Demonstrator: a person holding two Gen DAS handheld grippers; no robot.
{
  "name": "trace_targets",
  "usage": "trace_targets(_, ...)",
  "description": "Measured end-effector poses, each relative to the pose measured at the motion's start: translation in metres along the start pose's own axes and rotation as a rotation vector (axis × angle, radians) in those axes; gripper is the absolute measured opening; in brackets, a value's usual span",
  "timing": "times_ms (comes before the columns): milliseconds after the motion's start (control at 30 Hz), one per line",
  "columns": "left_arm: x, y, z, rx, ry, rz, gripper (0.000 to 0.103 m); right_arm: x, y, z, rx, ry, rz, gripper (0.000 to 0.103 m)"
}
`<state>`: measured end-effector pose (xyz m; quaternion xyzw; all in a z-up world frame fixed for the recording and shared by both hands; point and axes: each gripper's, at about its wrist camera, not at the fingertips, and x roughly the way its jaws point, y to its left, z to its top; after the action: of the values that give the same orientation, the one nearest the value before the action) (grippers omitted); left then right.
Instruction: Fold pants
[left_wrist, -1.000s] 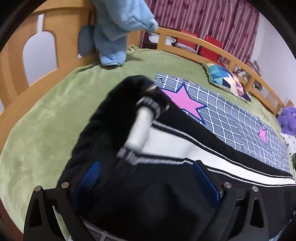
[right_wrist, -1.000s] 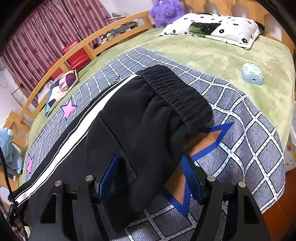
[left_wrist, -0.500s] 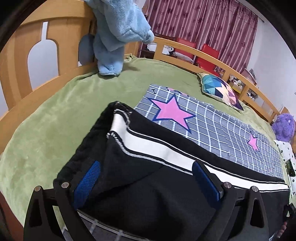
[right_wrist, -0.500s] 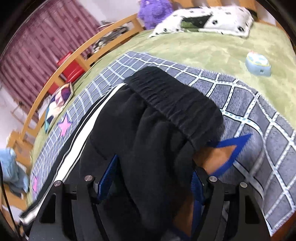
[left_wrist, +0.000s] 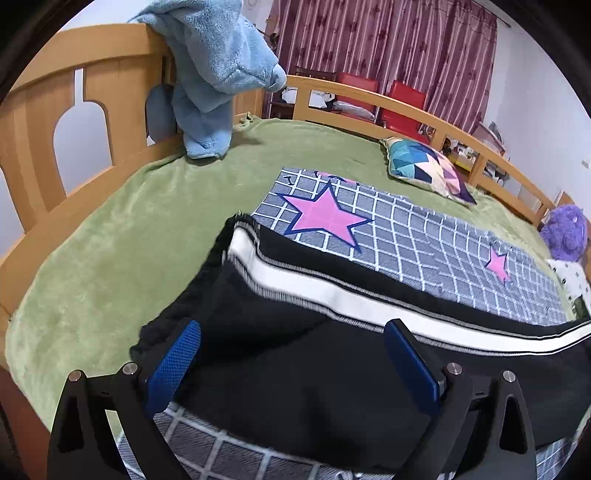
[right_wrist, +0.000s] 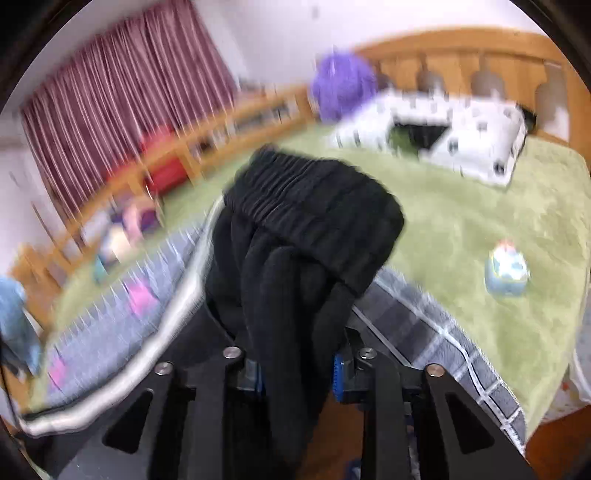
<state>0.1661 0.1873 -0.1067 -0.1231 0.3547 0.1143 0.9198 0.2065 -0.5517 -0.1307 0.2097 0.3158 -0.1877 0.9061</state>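
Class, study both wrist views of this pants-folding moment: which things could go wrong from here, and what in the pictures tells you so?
1. The right gripper has just been closing on a thick bunch below the waistband; bulky fabric may slip out.
2. The left gripper is open around the pants; that end may drag or unfold.
3. The star blanket beneath could be pulled along and wrinkle.

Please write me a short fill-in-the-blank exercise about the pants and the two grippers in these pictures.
1. The right gripper is shut on the bunched black fabric just below the ribbed ____ of the pants.
2. The left gripper is ____, its blue pads apart over the cloth.
3. The stripe along the pants' leg is ____.
4. The pants lie on a grid-patterned mat printed with pink ____.

Missing words: waistband; open; white; stars
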Motion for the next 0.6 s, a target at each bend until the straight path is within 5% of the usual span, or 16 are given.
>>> trace_targets(133,-0.003,0.015,-0.006,0.001,0.010,0.036,0.100,0.033,-0.009,-0.027,-0.067,0.153,-0.118,0.041)
trace_targets(400,-0.001,0.058,-0.010,-0.051,0.017,0.014,0.100,-0.015,-0.001,-0.046,-0.156,0.126,-0.172,0.047)
trace_targets(600,0.033,0.057,0.026,-0.023,-0.001,-0.055,0.100,-0.059,0.038,-0.062,-0.189,0.096,-0.163,0.052)
